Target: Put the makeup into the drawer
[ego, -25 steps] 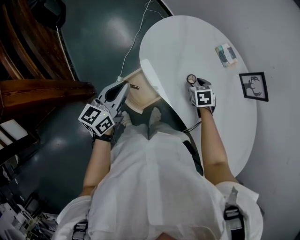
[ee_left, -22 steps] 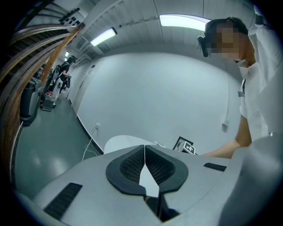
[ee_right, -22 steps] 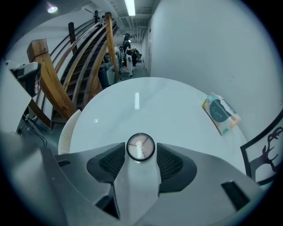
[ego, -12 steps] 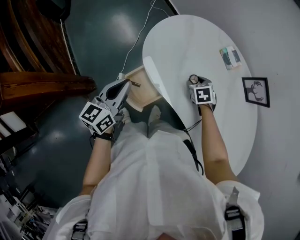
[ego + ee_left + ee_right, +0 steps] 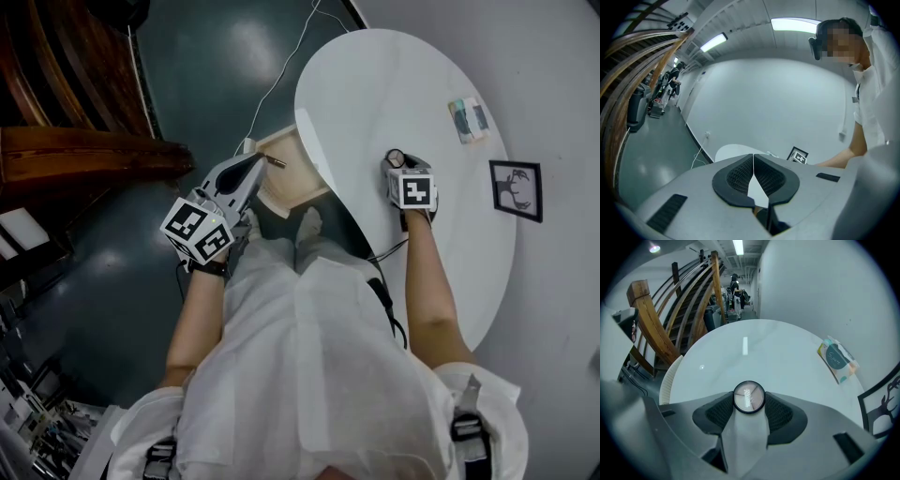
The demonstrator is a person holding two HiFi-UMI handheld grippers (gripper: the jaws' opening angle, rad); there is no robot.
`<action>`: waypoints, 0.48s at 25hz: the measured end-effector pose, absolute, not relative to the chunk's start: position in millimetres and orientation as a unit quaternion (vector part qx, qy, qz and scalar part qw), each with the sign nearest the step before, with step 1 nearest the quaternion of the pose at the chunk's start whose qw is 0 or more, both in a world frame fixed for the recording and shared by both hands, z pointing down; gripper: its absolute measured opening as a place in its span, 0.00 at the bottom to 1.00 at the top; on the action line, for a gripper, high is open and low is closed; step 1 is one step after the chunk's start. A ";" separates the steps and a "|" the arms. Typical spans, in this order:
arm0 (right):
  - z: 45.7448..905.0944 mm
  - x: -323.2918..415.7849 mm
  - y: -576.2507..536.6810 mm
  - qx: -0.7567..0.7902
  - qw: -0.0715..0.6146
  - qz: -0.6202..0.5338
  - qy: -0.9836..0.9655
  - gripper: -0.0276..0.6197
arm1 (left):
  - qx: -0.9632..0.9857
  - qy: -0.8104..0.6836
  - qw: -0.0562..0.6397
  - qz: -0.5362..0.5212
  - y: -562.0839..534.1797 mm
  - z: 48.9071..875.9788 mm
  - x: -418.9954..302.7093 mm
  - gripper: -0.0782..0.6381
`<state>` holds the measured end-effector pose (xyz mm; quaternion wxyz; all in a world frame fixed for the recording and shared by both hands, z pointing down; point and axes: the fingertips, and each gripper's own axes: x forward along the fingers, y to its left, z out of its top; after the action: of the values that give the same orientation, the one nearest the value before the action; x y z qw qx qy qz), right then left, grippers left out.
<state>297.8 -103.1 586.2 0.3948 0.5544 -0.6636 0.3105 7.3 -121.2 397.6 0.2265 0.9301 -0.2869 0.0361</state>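
Item: round compact point(image 5: 749, 397), pinched by its rim between my right gripper's point(image 5: 749, 405) fingers point(image 5: 780, 414), over the white worktop point(image 5: 403, 84); touching it or lifted, I cannot tell. Open drawer point(image 5: 291, 183) lies below the worktop's edge, near my left gripper point(image 5: 753, 174), whose fingers are pressed together, empty. Risks: the slim rim hold could let it swivel out; the carry-over could clip the edge.

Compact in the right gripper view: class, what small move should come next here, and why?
Probably carry the compact left, past the table edge, toward the open drawer. The right gripper has its jaws closed on the compact, and the drawer stands pulled out below the tabletop, by the shut left gripper.
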 end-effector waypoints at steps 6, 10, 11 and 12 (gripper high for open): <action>586.2 297.8 -100.4 0.566 0.401 0.326 -0.642 0.36 | 0.924 -0.302 0.233 0.032 -113.1 402.2 -13.8 0.13; 588.0 287.3 -103.3 0.557 0.415 0.322 -0.643 0.36 | 0.919 -0.316 0.234 0.026 -111.7 400.9 -30.4 0.13; 588.0 282.8 -104.8 0.554 0.417 0.320 -0.645 0.36 | 0.918 -0.319 0.234 0.025 -111.3 400.6 -34.9 0.13; 589.4 275.2 -104.6 0.546 0.418 0.324 -0.649 0.36 | 0.917 -0.323 0.234 0.023 -110.9 400.4 -39.4 0.13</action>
<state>275.2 -104.6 589.4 0.4179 0.5463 -0.6494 0.3244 -39.4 -110.9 400.4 0.2335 0.9170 -0.3227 0.0233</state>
